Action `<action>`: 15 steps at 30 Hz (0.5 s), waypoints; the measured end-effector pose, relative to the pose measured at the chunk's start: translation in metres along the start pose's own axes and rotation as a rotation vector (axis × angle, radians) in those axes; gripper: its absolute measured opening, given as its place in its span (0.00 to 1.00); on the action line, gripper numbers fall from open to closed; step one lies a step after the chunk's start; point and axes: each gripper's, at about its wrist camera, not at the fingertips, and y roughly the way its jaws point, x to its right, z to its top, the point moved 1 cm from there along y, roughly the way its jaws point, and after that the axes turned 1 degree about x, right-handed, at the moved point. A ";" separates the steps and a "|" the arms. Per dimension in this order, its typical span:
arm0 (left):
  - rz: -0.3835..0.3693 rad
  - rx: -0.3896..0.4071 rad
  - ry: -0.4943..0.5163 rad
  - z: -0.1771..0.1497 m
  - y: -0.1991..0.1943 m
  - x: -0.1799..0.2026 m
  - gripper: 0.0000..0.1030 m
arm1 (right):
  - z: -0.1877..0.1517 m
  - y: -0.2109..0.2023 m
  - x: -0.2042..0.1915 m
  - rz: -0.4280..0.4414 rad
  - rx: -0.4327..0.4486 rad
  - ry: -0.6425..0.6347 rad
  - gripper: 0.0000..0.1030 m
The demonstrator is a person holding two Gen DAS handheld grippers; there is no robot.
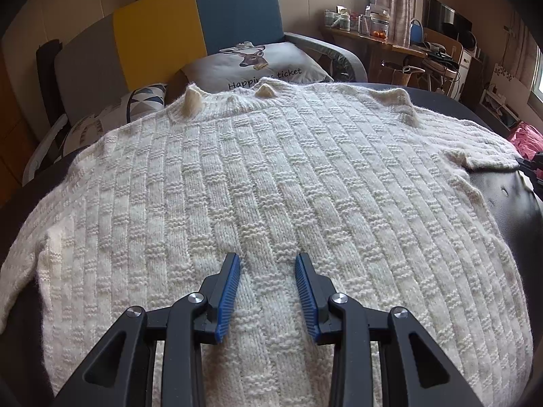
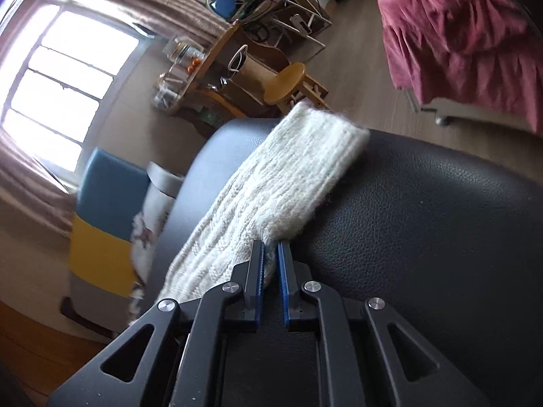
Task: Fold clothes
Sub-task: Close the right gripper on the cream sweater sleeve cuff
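Here, your right gripper [image 2: 270,264] is pinching the near edge of the sweater's sleeve [image 2: 271,186], which runs away up-right across the black worktop [image 2: 424,203], while your left gripper [image 1: 267,291] hangs half-spread over the sweater [image 1: 271,176] body, gripping nothing.

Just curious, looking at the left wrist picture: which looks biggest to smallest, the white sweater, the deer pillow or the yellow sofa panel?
1. White sweater, by far, though it lies nearest the camera.
2 and 3. Deer pillow and yellow sofa panel look alike; too close to rank.
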 end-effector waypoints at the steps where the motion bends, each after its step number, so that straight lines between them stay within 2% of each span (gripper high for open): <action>1: 0.000 -0.001 0.001 0.000 0.000 0.000 0.33 | 0.001 0.000 0.002 0.011 0.006 0.018 0.10; 4: -0.004 -0.002 0.004 0.000 0.000 0.000 0.33 | 0.001 -0.001 0.003 0.039 0.025 0.075 0.17; 6: -0.008 -0.001 0.006 0.000 0.000 0.000 0.33 | -0.001 -0.002 -0.004 0.019 0.030 0.041 0.21; 8: -0.010 0.000 0.006 0.000 0.000 -0.001 0.33 | -0.004 -0.003 -0.012 0.021 0.021 0.010 0.42; 9: -0.011 0.001 0.006 0.000 0.000 -0.001 0.33 | -0.005 -0.003 -0.017 0.013 0.020 -0.015 0.45; 13: -0.009 0.002 0.010 0.000 -0.001 0.001 0.33 | -0.005 0.000 -0.027 -0.024 0.029 -0.064 0.47; 15: -0.006 0.003 0.018 -0.001 -0.001 0.002 0.33 | -0.002 0.003 -0.027 -0.035 0.035 -0.048 0.47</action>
